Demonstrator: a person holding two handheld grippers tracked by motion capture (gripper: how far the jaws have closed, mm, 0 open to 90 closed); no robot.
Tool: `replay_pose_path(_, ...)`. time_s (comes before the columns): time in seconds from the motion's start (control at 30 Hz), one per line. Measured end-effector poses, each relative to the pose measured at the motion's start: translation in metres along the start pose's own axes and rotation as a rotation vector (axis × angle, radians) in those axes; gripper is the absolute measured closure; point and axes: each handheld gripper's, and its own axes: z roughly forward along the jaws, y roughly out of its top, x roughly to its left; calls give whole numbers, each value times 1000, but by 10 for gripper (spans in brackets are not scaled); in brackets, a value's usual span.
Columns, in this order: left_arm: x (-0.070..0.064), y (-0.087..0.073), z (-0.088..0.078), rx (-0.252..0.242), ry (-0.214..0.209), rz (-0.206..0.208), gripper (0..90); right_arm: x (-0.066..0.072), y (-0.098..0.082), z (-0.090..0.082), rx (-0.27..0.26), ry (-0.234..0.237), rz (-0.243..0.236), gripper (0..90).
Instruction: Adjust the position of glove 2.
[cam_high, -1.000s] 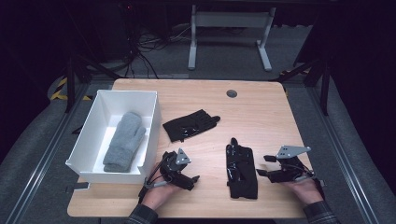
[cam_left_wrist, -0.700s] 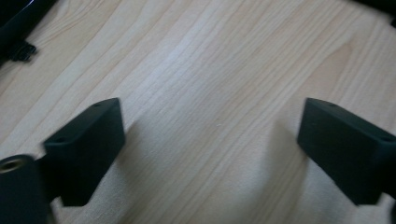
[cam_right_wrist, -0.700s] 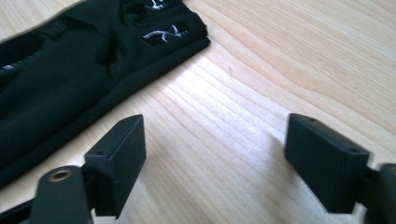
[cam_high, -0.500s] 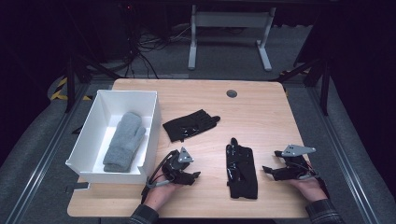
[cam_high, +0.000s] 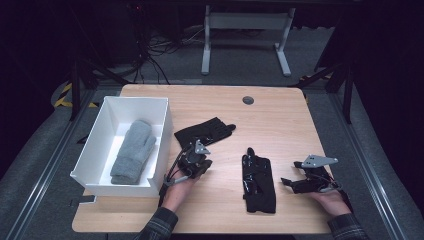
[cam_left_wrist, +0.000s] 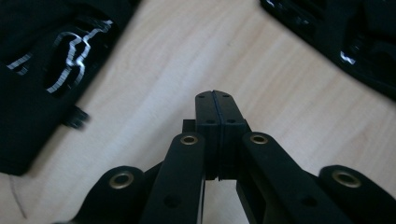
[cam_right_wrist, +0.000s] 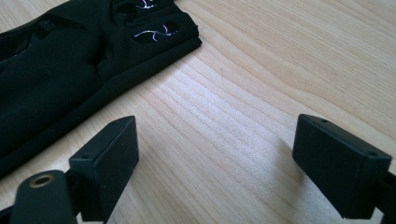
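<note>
Down at the near edge, the right gripper (cam_high: 292, 182) sits low over the table (cam_high: 280, 115), jaws spread wide with nothing but bare wood between them. In the right gripper view those two black pads (cam_right_wrist: 114, 154) stand well apart, and the near black glove (cam_right_wrist: 70, 65) lies off to their upper left, close but not touching. From above, that near black glove (cam_high: 259, 182) lies flat with its long axis running away from the person, cuff near and fingers far, just beside the right gripper and on its inner side. So the right jaws point straight at the glove's long flank, a short sideways reach away.

Across to the left gripper (cam_high: 200, 162): its jaws have just been closing and now stand pressed together, pads meeting flush with nothing between them. The left gripper view shows the closed tips over bare wood, one dark glove at the upper left, the other at the upper right.

A little farther out lies the far black glove (cam_high: 204, 132), angled across the table, fingers pointing right and away. Its near edge is right at the left gripper's nose, so I judge the left hand the nearer one for it, though those jaws would need to open first.

Off to the left stands the white box (cam_high: 90, 165) with a grey mitten (cam_high: 132, 150) already inside.
</note>
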Motion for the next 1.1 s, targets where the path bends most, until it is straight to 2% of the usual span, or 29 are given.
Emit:
replay_pose_path(0.07,6,7,3,-7,12,-13,900,0,0,0,0,0,0,147)
replay_pose_path(0.13,15,16,7,-14,41,-21,900,0,0,0,0,0,1,148)
replay_pose_path(0.17,15,16,7,-14,41,-21,900,0,0,0,0,0,1,148)
replay_pose_path(0.23,24,22,11,-25,62,-37,900,0,0,0,-1,-2,2,149)
replay_pose_path(0.27,28,25,13,-21,82,-39,900,0,0,0,-1,-2,2,149)
replay_pose_path(0.4,38,29,19,-31,107,-55,900,0,0,0,-1,-3,0,149)
replay_pose_path(0.5,45,33,25,-30,130,-51,900,0,0,0,-2,-3,0,149)
replay_pose_path(0.57,50,32,30,-32,127,-68,900,0,0,0,-2,-3,1,150)
replay_pose_path(0.6,53,31,36,-2,142,-70,900,0,0,0,-1,-3,2,150)
replay_pose_path(0.83,56,28,43,9,134,-82,900,0,0,0,-1,-4,2,150)
replay_pose_path(0.97,51,27,41,20,100,-68,900,0,0,0,-1,-4,3,150)
replay_pose_path(1.1,40,25,39,32,70,-55,900,0,0,0,-1,-3,4,150)
